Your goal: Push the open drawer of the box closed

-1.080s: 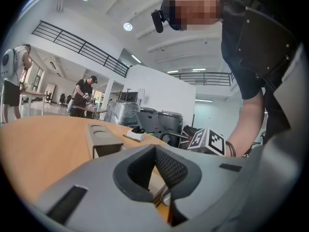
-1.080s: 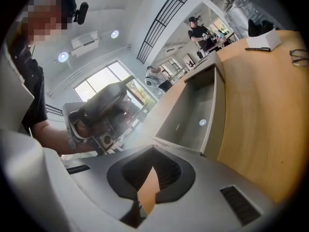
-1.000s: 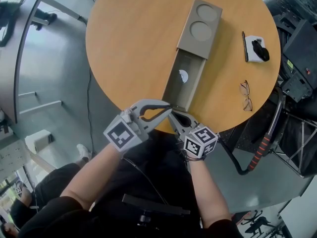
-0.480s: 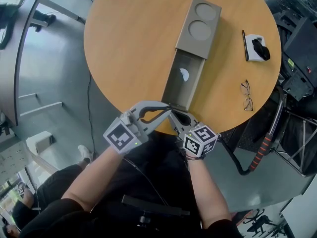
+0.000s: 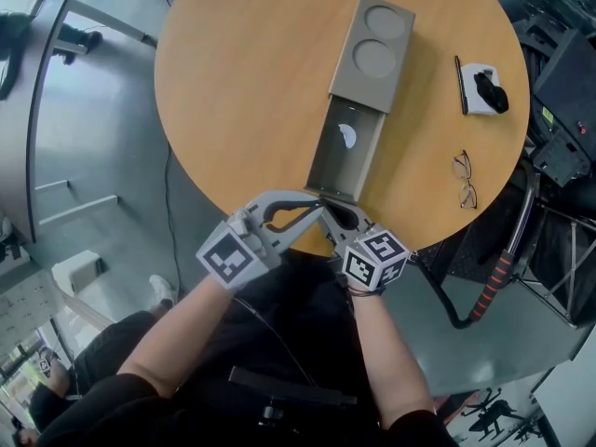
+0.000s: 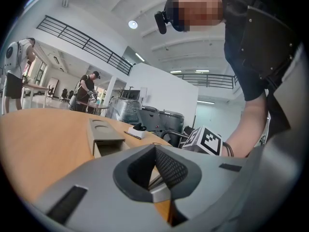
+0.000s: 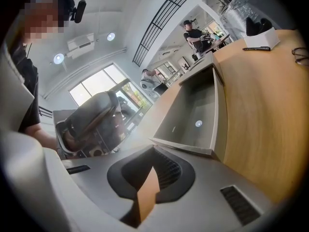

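**Drawer open, both hand-held grippers at its front edge**

Change from a second ago: slight. The right hand-held gripper (image 5: 329, 211) has crept a little up toward the drawer front. The drawer (image 5: 340, 164) stands out about as far as before.

Orientation: the box (image 5: 372, 40) lies flat on the round tabletop (image 5: 242, 91). Its long axis runs from the far side toward the person, leaning slightly left at the near end. The drawer projects from the near end, and its front panel sits close to the tabletop's near rim. A small white piece (image 5: 346, 138) lies inside it.

Grippers: the left hand-held gripper (image 5: 318, 201) and the right one meet tip to tip at the front panel. Each has its jaws pressed together on nothing. Contact with the panel cannot be confirmed.

Surroundings: all to the right of the box and well apart from it are a pair of glasses (image 5: 463, 181), a white block (image 5: 482, 93) carrying a black item, and a dark pen (image 5: 459, 87) beside the block.
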Demonstrator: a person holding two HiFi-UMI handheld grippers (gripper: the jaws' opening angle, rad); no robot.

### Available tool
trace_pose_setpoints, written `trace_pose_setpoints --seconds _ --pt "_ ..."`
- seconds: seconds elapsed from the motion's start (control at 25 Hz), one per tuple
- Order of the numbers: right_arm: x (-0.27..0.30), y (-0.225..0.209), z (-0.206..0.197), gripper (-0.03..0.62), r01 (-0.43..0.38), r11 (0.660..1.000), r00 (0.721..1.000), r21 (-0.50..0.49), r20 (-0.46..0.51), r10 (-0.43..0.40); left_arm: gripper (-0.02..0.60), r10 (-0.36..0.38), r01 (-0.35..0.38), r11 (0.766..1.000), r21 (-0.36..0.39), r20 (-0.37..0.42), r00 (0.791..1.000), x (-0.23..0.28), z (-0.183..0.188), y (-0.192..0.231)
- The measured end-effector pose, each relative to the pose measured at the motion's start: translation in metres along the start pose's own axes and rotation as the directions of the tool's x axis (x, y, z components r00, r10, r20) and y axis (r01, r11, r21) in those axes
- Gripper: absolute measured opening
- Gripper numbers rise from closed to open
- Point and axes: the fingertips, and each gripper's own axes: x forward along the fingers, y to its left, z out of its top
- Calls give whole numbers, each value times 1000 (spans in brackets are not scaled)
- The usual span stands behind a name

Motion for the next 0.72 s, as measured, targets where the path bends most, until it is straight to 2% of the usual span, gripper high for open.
trace_pose_setpoints --seconds 0.24,0.48,0.72 --pt "6 -4 9 23 8 1000 1000 4 5 -8 31 -3 3 1000 -10 1 1000 5 2 11" --pt "10 -6 12 23 9 1000 1000 23 -1 -9 31 -1 0 1000 -9 -33 999 9 -8 23" --pt "16 -9 18 23 11 1000 1000 16 -6 -11 32 2 -4 999 -43 -44 999 13 -12 36"
